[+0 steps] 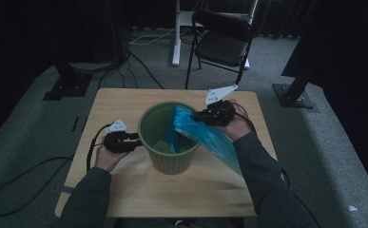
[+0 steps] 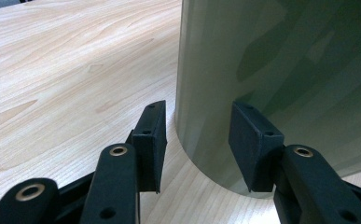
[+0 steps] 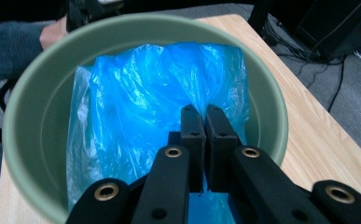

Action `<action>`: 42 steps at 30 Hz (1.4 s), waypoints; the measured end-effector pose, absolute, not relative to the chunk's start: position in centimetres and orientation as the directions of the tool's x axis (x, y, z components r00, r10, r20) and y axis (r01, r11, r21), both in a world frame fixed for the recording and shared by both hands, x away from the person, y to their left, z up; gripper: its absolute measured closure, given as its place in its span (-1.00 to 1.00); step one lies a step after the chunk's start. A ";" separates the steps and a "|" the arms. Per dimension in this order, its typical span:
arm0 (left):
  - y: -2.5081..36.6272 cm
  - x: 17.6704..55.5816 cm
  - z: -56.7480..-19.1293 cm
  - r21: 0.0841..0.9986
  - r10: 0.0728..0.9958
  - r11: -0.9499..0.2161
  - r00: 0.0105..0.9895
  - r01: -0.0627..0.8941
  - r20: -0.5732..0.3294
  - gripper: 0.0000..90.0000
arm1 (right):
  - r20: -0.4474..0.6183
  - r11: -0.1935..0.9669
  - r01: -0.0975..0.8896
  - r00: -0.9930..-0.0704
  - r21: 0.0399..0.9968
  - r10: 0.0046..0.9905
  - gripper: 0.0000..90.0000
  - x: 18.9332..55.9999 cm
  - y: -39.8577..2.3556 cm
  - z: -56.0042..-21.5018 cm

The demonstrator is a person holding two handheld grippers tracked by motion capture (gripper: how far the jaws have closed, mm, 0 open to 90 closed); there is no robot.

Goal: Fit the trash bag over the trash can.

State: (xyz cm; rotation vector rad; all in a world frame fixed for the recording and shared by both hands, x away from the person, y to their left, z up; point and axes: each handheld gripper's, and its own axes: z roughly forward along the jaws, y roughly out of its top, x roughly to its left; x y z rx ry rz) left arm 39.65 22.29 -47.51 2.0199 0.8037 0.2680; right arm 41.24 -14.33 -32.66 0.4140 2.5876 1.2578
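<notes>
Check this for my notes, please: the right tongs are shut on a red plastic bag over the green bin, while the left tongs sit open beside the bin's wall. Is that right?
Not quite: the plastic bag is blue, not red, as the right gripper view shows. The rest holds: the right tongs are shut on it over the green bin, and the left tongs sit open beside the bin's wall.

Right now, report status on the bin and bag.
Right gripper shut on blue bag, over green bin. Left gripper open, straddling bin wall. Nothing in the way.
</notes>
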 end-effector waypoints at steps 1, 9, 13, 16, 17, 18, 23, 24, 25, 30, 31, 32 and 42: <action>22.3 39.6 -47.5 0.823 0.634 -0.367 0.764 0.435 -0.121 0.25 | -0.080 0.591 0.154 -0.933 0.792 0.350 0.95 41.5 -13.8 -32.6; 22.4 39.6 -47.5 0.823 0.631 -0.370 0.767 0.431 -0.118 0.25 | -0.081 0.643 0.156 -0.942 0.750 0.324 0.94 42.3 -11.4 -33.4; 22.4 39.5 -47.4 0.824 0.632 -0.369 0.766 0.431 -0.118 0.25 | -0.068 0.640 0.166 -0.944 0.750 0.324 0.62 42.4 -11.3 -33.5; 22.4 39.5 -47.5 0.822 0.634 -0.368 0.764 0.435 -0.120 0.25 | -0.068 0.610 0.155 -0.943 0.777 0.325 0.41 41.9 -12.0 -32.7; 22.5 39.5 -47.5 0.822 0.635 -0.368 0.763 0.435 -0.120 0.25 | -0.067 0.602 0.152 -0.943 0.784 0.326 0.36 41.8 -12.2 -32.4; 22.5 39.5 -47.5 0.822 0.635 -0.368 0.763 0.435 -0.120 0.25 | -0.069 0.589 0.150 -0.940 0.794 0.333 0.29 41.5 -12.6 -32.0; 22.6 39.4 -47.4 0.823 0.639 -0.365 0.760 0.435 -0.118 0.24 | -0.082 0.563 0.138 -0.934 0.815 0.348 0.21 40.7 -14.1 -31.0; 22.6 39.4 -47.4 0.823 0.639 -0.365 0.760 0.435 -0.118 0.25 | -0.082 0.556 0.137 -0.932 0.820 0.352 0.21 40.5 -14.6 -30.8; 22.7 39.4 -47.4 0.824 0.640 -0.362 0.759 0.435 -0.120 0.25 | -0.085 0.555 0.137 -0.931 0.820 0.355 0.21 40.3 -14.9 -30.7; 22.7 39.5 -47.4 0.829 0.641 -0.357 0.758 0.431 -0.118 0.25 | -0.091 0.536 0.143 -0.918 0.832 0.387 0.21 39.5 -17.3 -29.7; 22.7 39.4 -47.3 0.830 0.641 -0.356 0.759 0.430 -0.118 0.25 | -0.088 0.532 0.147 -0.916 0.834 0.391 0.21 39.3 -17.8 -29.5; 22.7 39.4 -47.3 0.830 0.640 -0.356 0.759 0.430 -0.119 0.25 | -0.089 0.530 0.150 -0.913 0.834 0.398 0.21 39.0 -18.3 -29.5; 22.8 39.4 -47.2 0.832 0.641 -0.349 0.757 0.431 -0.123 0.25 | -0.042 0.522 0.221 -0.895 0.824 0.445 0.19 37.7 -21.8 -31.8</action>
